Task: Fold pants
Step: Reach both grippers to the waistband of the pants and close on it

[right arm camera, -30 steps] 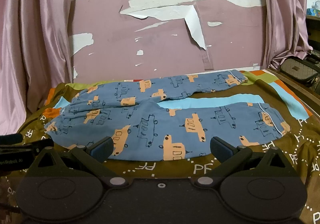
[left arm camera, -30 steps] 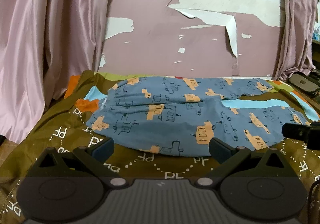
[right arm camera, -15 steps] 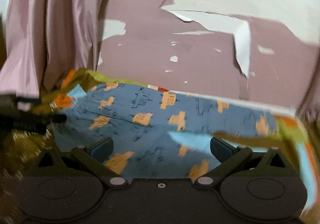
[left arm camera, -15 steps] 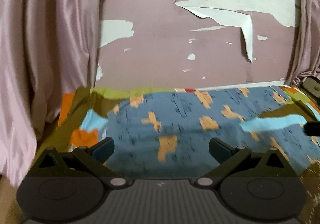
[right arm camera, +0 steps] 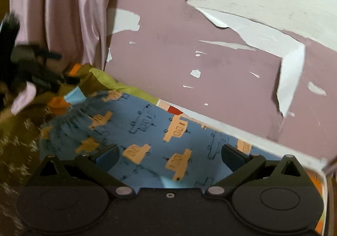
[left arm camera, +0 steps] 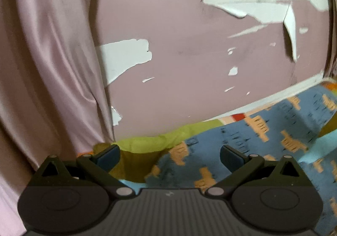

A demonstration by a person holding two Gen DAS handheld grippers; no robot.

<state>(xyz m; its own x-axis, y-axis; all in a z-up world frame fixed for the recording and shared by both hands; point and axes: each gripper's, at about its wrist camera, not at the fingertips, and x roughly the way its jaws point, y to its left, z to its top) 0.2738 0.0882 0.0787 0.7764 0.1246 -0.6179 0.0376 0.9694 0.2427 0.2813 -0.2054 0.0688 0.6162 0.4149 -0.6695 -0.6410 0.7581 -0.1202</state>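
The blue pants [right arm camera: 147, 130] with orange truck prints lie flat on the bed. In the left wrist view the pants [left arm camera: 263, 141] fill the lower right, and their waist corner lies between my fingers. My left gripper [left arm camera: 169, 157] is open and empty, above the far left corner of the pants. My right gripper [right arm camera: 169, 157] is open and empty, above the far leg of the pants. The left gripper also shows blurred at the left of the right wrist view [right arm camera: 40, 73].
The bed has a brown and green patterned sheet [left arm camera: 147, 143] and stands against a pink wall [left arm camera: 189, 56] with peeling paint. A pink curtain [left arm camera: 52, 67] hangs at the left. A white bed edge [right arm camera: 252, 134] runs along the wall.
Both grippers have moved forward over the bed toward the wall and the far side of the pants. The left one has swung left toward the waist corner. Both stay open.
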